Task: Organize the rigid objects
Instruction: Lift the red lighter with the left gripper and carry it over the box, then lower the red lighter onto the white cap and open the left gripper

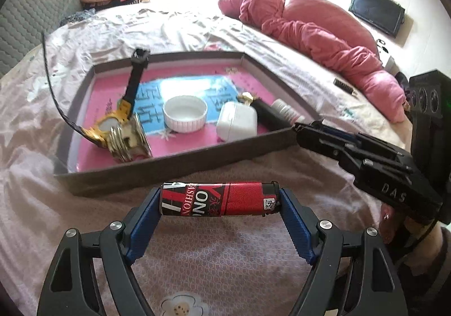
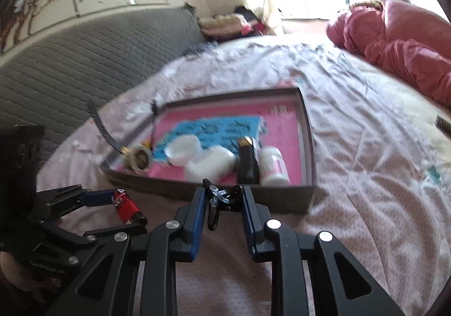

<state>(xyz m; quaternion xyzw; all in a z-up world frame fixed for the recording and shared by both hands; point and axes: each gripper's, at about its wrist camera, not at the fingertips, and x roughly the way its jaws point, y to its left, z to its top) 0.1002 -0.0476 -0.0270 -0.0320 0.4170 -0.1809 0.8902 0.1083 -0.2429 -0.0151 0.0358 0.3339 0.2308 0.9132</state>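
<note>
My left gripper (image 1: 220, 200) is shut endwise on a red and black lighter (image 1: 217, 199), held above the bedspread just in front of the shallow brown tray (image 1: 174, 166). In the right wrist view the lighter (image 2: 126, 207) shows at lower left. My right gripper (image 2: 224, 200) is shut on a small black clip-like object (image 2: 222, 200), near the tray's front wall (image 2: 282, 197). In the tray lie a gold watch (image 1: 118, 130), a white bowl (image 1: 184, 113), a white case (image 1: 236, 123), a black tube (image 1: 270, 114) and a white bottle (image 1: 284, 110).
The tray sits on a pink patterned bedspread (image 1: 225, 254). A pink quilt (image 1: 324, 37) is heaped at the far right. A black comb (image 1: 342, 85) lies beyond the tray. A grey headboard (image 2: 84, 62) stands at the left.
</note>
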